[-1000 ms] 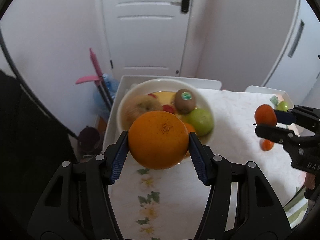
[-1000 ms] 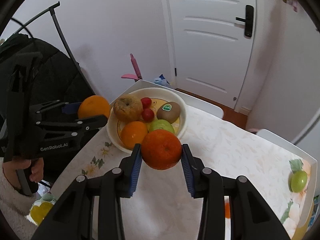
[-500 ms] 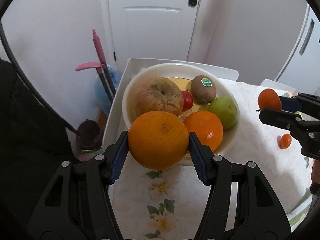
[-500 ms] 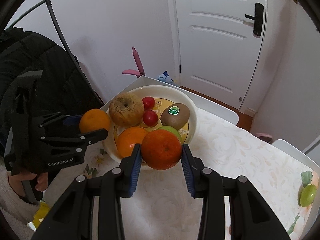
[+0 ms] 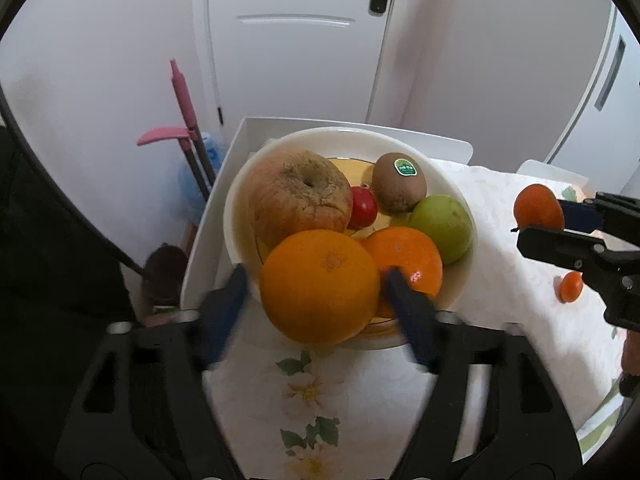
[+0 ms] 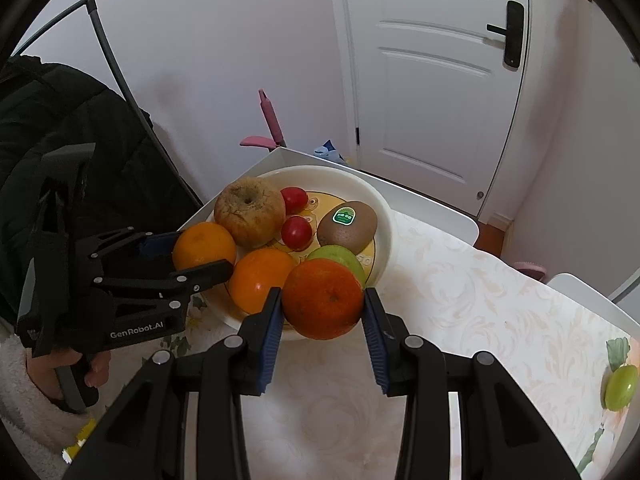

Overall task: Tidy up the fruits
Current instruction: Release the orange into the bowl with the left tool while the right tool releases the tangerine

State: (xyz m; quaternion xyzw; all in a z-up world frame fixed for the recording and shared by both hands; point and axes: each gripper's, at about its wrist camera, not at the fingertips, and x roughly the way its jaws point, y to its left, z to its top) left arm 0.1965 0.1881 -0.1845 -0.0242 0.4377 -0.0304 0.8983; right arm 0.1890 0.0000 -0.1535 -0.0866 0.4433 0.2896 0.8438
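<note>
- We see a large orange (image 5: 320,286) at the near rim of a white bowl (image 5: 466,276), between the jaws of our left gripper (image 5: 316,300); these jaws are opening, blurred, and their blue pads stand just clear of the fruit.
- Our right gripper (image 6: 323,320) clamps a darker tangerine (image 6: 323,299) between its pads, just over the bowl's near edge.
- Inside the bowl lie a wrinkled apple (image 5: 300,196), a kiwi with a green sticker (image 5: 399,187), a green pear (image 5: 440,222), a second orange (image 5: 404,258) and two small red tomatoes (image 6: 296,232).
- The bowl rests on a counter (image 6: 460,308) covered in a floral cloth.
- A small tangerine (image 5: 570,287) and a green fruit (image 6: 620,386) lie well apart on the cloth.
- Behind stand a white door (image 6: 432,80) and a pink-handled mop (image 5: 184,120).
</note>
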